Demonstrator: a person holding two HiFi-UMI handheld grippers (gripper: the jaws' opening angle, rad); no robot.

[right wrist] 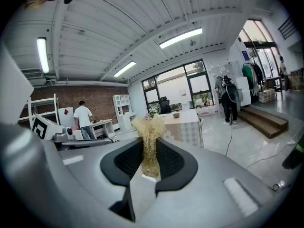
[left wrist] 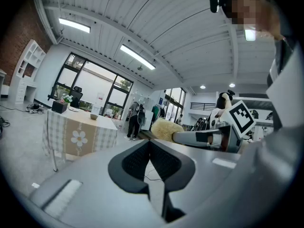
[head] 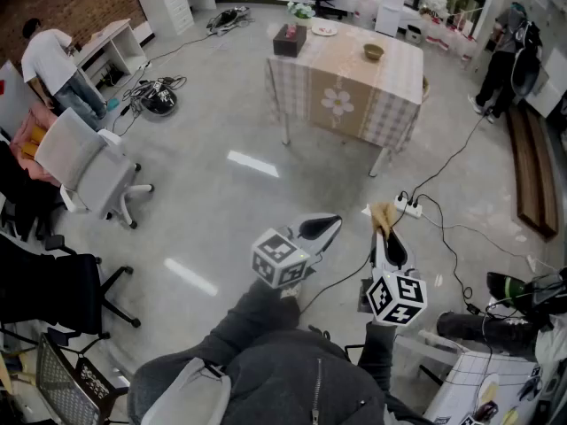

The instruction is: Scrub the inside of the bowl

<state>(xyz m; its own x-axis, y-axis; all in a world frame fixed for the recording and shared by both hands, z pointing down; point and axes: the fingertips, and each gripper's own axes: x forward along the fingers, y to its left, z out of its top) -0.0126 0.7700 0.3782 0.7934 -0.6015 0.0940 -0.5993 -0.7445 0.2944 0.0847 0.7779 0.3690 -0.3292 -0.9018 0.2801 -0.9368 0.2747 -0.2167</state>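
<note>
Scrubber (right wrist: 149, 139), a tan fibrous tuft, is clamped between the jaws of the right gripper (head: 384, 235) and sticks out past their tips. Left gripper (head: 328, 226) is clenched on nothing, its pads together. Both hang side by side over the floor (head: 221, 202), well apart from the table (head: 341, 56). Bowl (head: 373, 51) stands on the tabletop toward its far right side, untouched.

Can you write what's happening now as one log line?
left hand-held gripper: shut, empty | right hand-held gripper: shut on scrubber | bowl: on table, not reached
</note>
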